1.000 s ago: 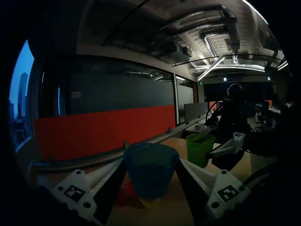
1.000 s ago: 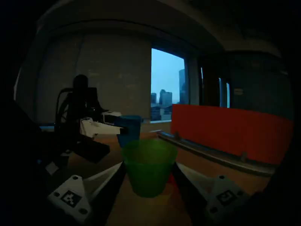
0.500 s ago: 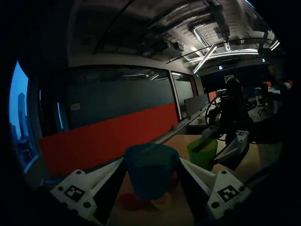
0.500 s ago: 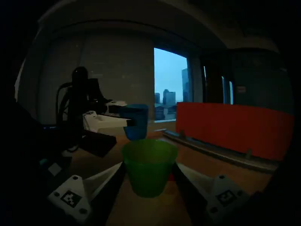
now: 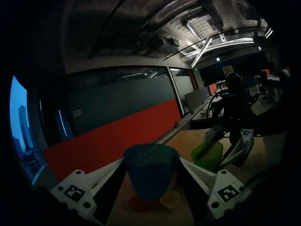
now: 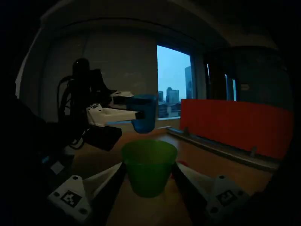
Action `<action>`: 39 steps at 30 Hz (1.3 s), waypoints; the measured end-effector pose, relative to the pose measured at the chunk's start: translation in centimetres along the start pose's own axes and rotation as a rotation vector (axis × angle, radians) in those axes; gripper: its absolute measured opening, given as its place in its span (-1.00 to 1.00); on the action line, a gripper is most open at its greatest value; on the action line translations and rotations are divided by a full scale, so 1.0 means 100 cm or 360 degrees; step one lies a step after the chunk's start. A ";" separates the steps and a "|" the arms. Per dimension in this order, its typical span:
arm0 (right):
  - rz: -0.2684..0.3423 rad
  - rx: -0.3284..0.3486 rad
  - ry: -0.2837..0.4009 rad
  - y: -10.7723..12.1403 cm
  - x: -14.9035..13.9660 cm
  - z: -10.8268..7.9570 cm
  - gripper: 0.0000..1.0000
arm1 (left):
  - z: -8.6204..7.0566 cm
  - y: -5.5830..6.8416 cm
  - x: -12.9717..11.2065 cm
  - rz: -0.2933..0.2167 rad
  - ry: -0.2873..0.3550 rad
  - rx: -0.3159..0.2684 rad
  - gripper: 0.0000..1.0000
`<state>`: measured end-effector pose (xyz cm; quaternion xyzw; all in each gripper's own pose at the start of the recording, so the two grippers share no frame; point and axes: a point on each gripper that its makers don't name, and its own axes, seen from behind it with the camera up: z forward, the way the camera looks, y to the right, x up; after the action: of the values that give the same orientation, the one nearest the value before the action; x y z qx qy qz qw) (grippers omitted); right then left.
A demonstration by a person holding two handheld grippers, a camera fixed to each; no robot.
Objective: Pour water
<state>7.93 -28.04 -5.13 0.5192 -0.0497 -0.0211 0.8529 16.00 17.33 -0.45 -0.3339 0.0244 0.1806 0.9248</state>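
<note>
Smoothly tapered plastic: blue cup [image 5: 151, 177], green cup [image 6: 149, 167]

Our left gripper [image 5: 151, 162] and right gripper [image 6: 149, 164] each have two white, wedge-shaped fingers [image 5: 96, 180] with black inner faces, small dark screw holes, and a square black-and-white marker [image 5: 74, 193] near each base.

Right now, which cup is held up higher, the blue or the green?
The blue cup in the left tongs: in the right gripper view it hangs above the rim of the green cup that the right tongs hold.
</note>
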 end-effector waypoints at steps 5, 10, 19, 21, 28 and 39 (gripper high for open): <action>-0.0006 0.0016 -0.0027 -0.004 -0.008 0.004 0.99 | 0.002 -0.002 0.001 0.0048 -0.0009 0.0011 0.71; -0.0011 0.0030 -0.0042 -0.007 -0.013 0.008 0.99 | 0.003 -0.003 0.002 0.0102 -0.0016 0.0014 0.71; -0.0005 0.0060 -0.0058 -0.011 -0.020 0.013 0.99 | 0.005 -0.004 0.007 0.0168 -0.0010 0.0017 0.71; -0.0002 0.0068 -0.0059 -0.012 -0.021 0.013 0.99 | 0.005 -0.005 0.008 0.0184 -0.0009 0.0019 0.70; 0.0007 0.0094 -0.0062 -0.015 -0.025 0.017 0.99 | 0.007 -0.005 0.008 0.0235 -0.0013 0.0018 0.71; 0.0020 0.0134 -0.0067 -0.020 -0.029 0.024 0.99 | 0.012 -0.004 0.011 0.0318 -0.0012 0.0006 0.70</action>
<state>4.83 -30.84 -6.00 0.5537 -0.0716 -0.0244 0.8293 17.11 18.14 0.51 -0.3273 0.0545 0.2731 0.9030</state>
